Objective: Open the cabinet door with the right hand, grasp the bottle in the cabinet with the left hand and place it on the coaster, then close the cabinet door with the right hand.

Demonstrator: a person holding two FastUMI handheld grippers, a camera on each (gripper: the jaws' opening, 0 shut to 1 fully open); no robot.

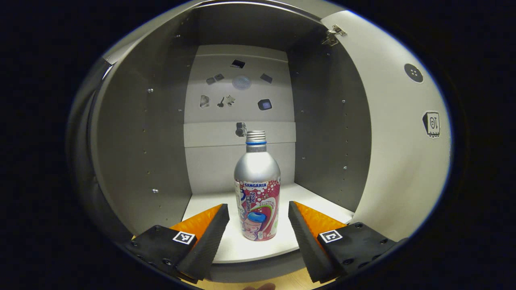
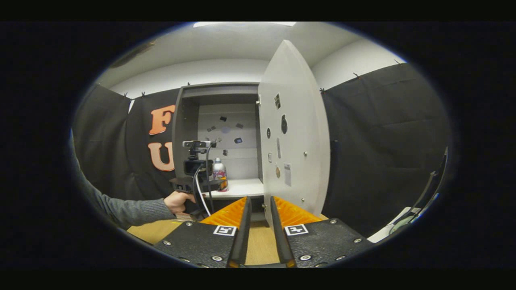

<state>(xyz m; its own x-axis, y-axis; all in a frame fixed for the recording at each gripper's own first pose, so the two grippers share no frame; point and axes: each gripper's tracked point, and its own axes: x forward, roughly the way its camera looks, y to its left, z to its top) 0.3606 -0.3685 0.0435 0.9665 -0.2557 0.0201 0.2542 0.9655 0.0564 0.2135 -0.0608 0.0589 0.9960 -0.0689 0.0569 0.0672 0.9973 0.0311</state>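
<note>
The left gripper [image 1: 258, 225] has its fingers [image 1: 209, 237] spread wide apart, one on each side of the bottle [image 1: 257, 189], with a clear gap at both sides and nothing touched. The bottle stands upright on the cabinet's white shelf [image 1: 234, 249], close to the shelf's front edge and about midway between the side walls. The tips seem to reach only about level with the bottle's front, though the depth is hard to judge in this view.

The main risk, as I judge it, is closing too early. If the fingers shut now, they may catch only the curved front of the bottle and squeeze it backward out of the grip, or tip it. The body is smooth metal and tall for its base, so a one-sided touch could topple it. A further push forward, kept centred, would help. The gap is roughly even now; if the hand drifts sideways, one finger could nudge the bottle before the other arrives.

The cabinet door [image 1: 395, 133] stands open on the right side. In the right gripper view, the right gripper [image 2: 258, 209] waits on the near side of the door's edge with its fingers almost together and nothing between them. The door is not held, so it could swing back toward the left arm. That view also shows a hand [image 2: 176, 201] holding the left gripper at the shelf's front edge. The coaster's place I cannot tell.
</note>
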